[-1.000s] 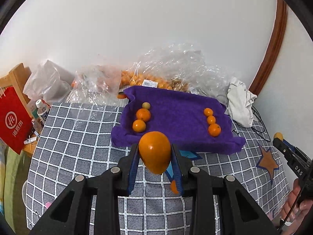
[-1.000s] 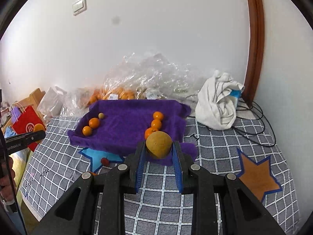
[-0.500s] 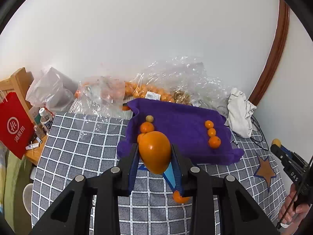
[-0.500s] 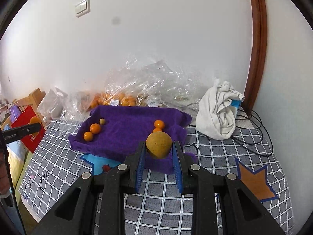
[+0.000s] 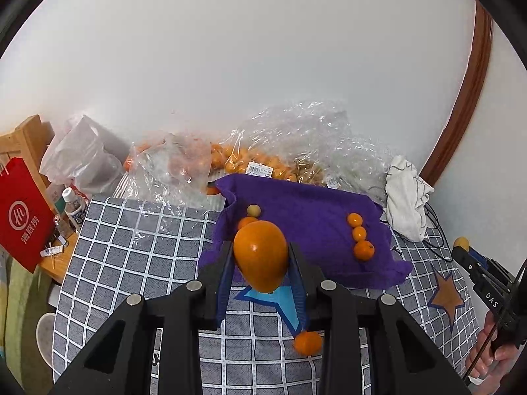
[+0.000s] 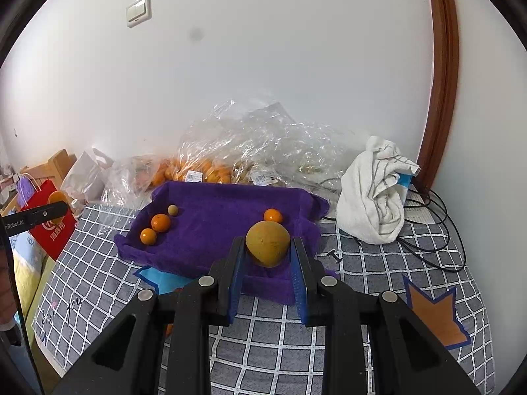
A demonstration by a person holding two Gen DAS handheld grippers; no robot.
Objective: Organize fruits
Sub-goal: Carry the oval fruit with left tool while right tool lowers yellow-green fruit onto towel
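White towel (image 6: 375, 191) beside cables (image 6: 431, 227); red bag (image 5: 21, 219); light switch (image 6: 138, 11).

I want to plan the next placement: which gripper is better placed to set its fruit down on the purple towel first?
Probably the right gripper. Its yellowish fruit hangs just before the near edge of the purple towel, beside its right row. The left gripper holds its orange fruit similarly close, so the advantage is small.

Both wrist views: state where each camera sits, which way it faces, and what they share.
Left wrist: behind the left gripper, facing the purple cloth and wall; its fingers clamp an orange fruit; the right gripper shows far right.
Right wrist: behind the right gripper, facing likewise; it clamps a yellowish fruit.
Shared: cloth, fruit rows, white towel.
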